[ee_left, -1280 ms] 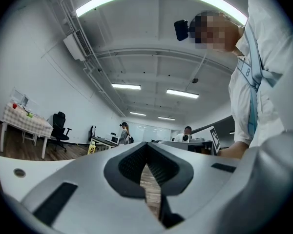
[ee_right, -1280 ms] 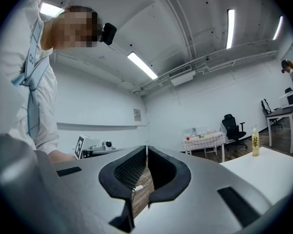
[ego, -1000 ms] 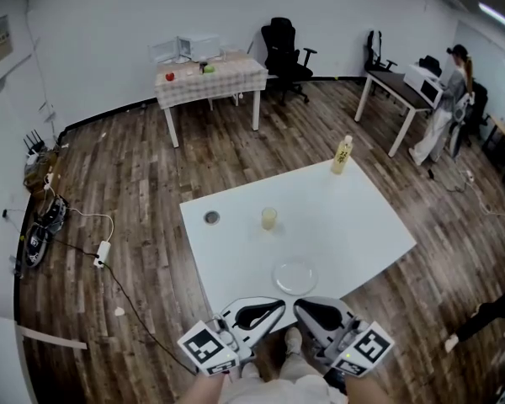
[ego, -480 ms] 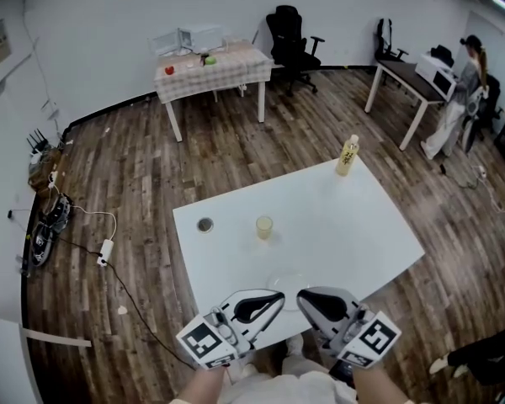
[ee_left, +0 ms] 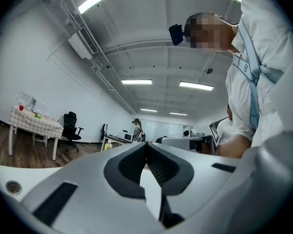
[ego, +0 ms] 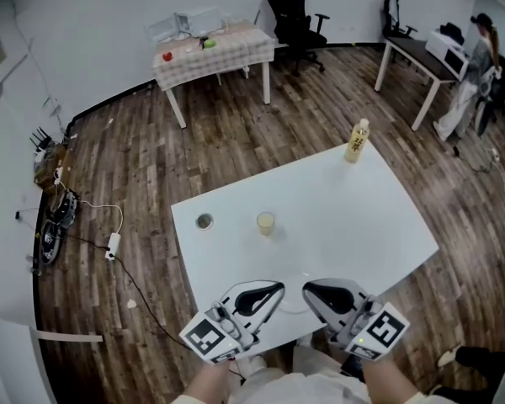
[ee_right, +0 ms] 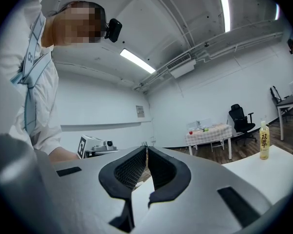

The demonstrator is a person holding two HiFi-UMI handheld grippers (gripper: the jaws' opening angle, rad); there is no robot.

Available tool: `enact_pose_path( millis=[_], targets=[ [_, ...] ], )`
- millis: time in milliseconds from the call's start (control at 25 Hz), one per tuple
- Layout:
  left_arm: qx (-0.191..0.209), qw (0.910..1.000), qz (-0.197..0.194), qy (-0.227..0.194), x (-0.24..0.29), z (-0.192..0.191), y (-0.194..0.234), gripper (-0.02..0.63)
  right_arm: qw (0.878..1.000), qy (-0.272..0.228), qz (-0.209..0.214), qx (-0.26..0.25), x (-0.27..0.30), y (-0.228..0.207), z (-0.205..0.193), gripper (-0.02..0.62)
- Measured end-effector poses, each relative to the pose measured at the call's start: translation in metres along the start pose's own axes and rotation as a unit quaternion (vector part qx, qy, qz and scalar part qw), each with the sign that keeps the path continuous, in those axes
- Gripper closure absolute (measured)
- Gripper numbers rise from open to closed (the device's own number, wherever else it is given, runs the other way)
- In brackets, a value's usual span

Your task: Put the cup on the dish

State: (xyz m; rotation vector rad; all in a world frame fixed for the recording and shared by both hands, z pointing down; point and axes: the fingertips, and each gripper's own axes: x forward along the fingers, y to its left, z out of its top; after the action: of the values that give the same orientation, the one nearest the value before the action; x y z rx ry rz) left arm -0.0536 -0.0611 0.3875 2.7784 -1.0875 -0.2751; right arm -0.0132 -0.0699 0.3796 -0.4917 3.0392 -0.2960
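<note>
- Pale yellow translucent cup (ego: pixel 266 222) stands upright on the white bench (ego: pixel 362 217), well apart from both tools.
- Clear round glass dish (ego: pixel 292 301) lies faintly visible near the bench's front edge, between the tool tips.
- Left hand-held gripper (ego: pixel 272 289) and right hand-held gripper (ego: pixel 313 289): ribbed dark pads clenched together, holding nothing.

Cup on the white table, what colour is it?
Pale yellow cup; it shows best in the head view.

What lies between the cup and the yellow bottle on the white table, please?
Nothing. In the head view, the white table is bare along the stretch between the cup and the bottle.
</note>
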Motion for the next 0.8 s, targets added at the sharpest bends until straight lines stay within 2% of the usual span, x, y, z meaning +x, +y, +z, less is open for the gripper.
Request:
enact_pose_path(
  millis=[120,440,720,800],
  targets=[
    [0.001,0.9999,0.008,0.014,0.008,-0.007,0.015,0.603,1.0,-0.001,0.003,-0.002,0.008,-0.016,-0.002,0.561],
    [0.012,0.9995,0.024,0.019,0.023,-0.019,0.054,0.599,1.0,0.008,-0.003,0.007,0.021,-0.05,-0.011,0.561],
    [0.014,0.9982,0.053,0.022,0.026,-0.036,0.084,0.508,1.0,0.012,-0.012,0.014,0.024,-0.064,-0.019,0.561],
    [0.012,0.9976,0.061,0.031,0.026,-0.043,0.094,0.464,1.0,0.014,-0.015,0.015,0.025,-0.067,-0.02,0.561]
  ],
)
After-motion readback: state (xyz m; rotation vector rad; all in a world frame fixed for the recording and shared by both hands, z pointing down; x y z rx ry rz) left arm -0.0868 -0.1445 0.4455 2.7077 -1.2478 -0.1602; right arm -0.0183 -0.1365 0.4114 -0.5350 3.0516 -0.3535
